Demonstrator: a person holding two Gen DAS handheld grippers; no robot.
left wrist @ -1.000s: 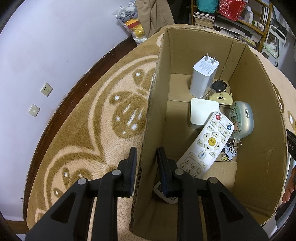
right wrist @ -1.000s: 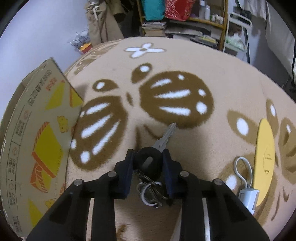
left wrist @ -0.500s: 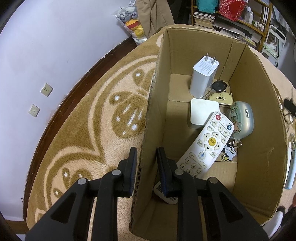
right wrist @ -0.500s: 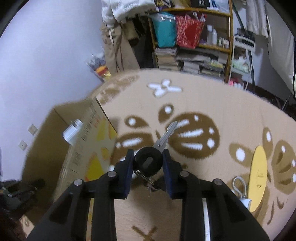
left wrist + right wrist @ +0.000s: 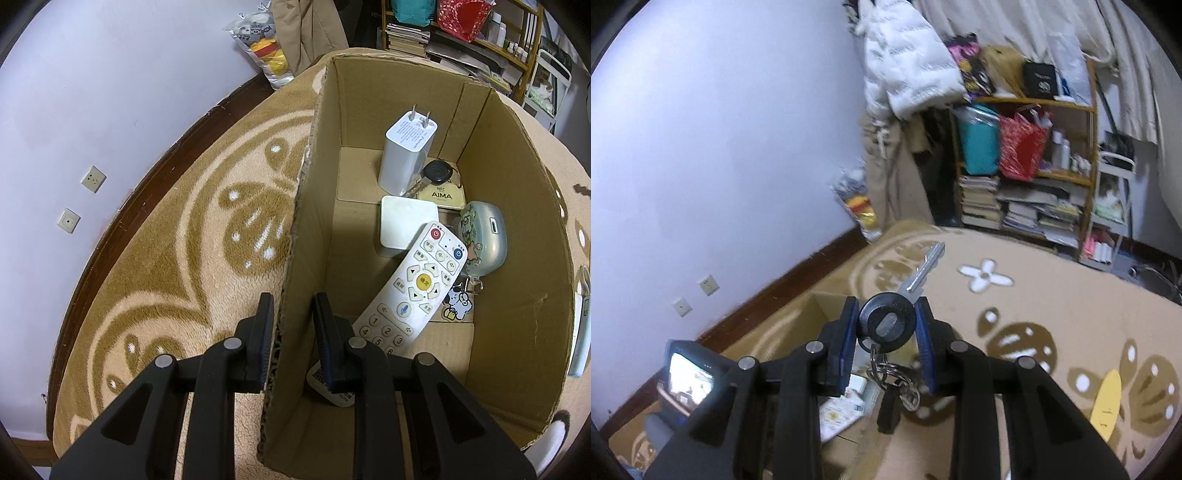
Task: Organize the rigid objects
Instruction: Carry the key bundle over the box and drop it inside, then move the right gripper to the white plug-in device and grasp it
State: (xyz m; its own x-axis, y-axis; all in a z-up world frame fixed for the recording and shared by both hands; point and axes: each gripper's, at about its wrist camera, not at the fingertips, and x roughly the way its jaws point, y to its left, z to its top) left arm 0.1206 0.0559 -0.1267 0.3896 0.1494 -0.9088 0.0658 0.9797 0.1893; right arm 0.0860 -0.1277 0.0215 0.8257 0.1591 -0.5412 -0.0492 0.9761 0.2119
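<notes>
Left wrist view: the left tongs (image 5: 291, 332) pinch the box (image 5: 303, 236) wall; a remote (image 5: 413, 291) and charger (image 5: 406, 155) lie inside.

Right wrist view: the right tongs (image 5: 886, 332) pinch a key (image 5: 886, 323) above the box (image 5: 827, 310), its ring (image 5: 894, 376) dangling.

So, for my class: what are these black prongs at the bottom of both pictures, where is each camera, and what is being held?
No robot here: a person holds a hand gripper in each hand, each with a camera looking along its two fingers. In the left view, the left gripper is shut on the wall of a cardboard box, which stands on a patterned carpet. Inside lie a remote, a charger, a white square, a key and a small case. In the right view, the right gripper grips another key with rings, above the box.
</notes>
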